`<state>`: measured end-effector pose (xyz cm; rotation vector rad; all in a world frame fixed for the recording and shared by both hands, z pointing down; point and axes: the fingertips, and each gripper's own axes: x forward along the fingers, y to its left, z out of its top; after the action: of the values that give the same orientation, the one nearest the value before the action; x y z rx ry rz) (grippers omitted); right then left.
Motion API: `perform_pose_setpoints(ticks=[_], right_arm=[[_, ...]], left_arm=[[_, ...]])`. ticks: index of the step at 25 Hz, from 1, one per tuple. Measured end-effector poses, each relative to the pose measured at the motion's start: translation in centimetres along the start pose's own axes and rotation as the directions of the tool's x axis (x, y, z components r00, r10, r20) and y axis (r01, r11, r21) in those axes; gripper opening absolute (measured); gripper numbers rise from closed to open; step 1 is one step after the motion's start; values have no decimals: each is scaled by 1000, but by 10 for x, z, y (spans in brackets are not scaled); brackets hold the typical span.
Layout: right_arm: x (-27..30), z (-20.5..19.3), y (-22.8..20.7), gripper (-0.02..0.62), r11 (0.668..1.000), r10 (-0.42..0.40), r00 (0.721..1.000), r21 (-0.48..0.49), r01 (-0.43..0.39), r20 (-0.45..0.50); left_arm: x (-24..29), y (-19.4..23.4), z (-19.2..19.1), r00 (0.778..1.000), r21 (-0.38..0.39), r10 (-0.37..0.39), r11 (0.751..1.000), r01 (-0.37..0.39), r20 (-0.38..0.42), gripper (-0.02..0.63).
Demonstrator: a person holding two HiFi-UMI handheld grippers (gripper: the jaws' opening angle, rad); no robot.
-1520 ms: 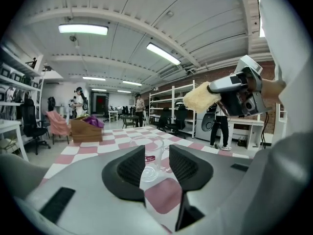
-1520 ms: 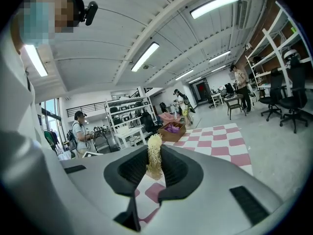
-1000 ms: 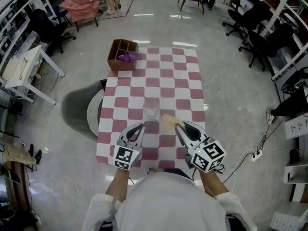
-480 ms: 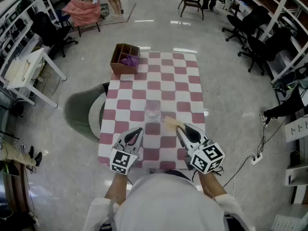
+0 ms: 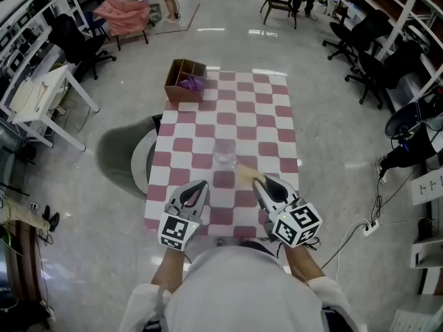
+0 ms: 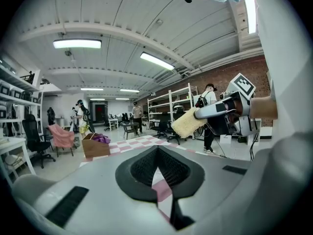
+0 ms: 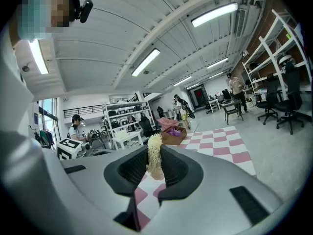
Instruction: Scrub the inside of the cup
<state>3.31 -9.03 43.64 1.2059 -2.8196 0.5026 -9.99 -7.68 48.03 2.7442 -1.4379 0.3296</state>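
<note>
Two tongs near me: my left tongs (image 5: pixel 199 185) pressed together, empty, free to steady; my right tongs (image 5: pixel 261 182) clamped on sponge (image 5: pixel 244 176), jutting forward for scrubbing; cup (image 5: pixel 225 152) stands beyond, mid-bench (image 5: pixel 277 116), untouched.

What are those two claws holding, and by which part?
The right gripper pinches a yellow sponge by one end, the rest sticking out ahead. The left gripper is shut on nothing.
</note>
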Motion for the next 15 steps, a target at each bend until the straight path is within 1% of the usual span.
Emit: perform_pose_setpoints(ticks=[7,13,15], right_arm=[[-6,-9,6,87,1000,-26,1000,8,26,1],[-8,-15,10,87,999,-51,999,6,51,8],[-9,-15,11,87,998,-59,998,1,59,12]], left_arm=[[-15,-6,9,1000,9,-3,1000,3,7,32],[-27,-4,26,997,19,18,1000,-19,72,31],[-31,-4,29,996,20,18,1000,-19,82,31]])
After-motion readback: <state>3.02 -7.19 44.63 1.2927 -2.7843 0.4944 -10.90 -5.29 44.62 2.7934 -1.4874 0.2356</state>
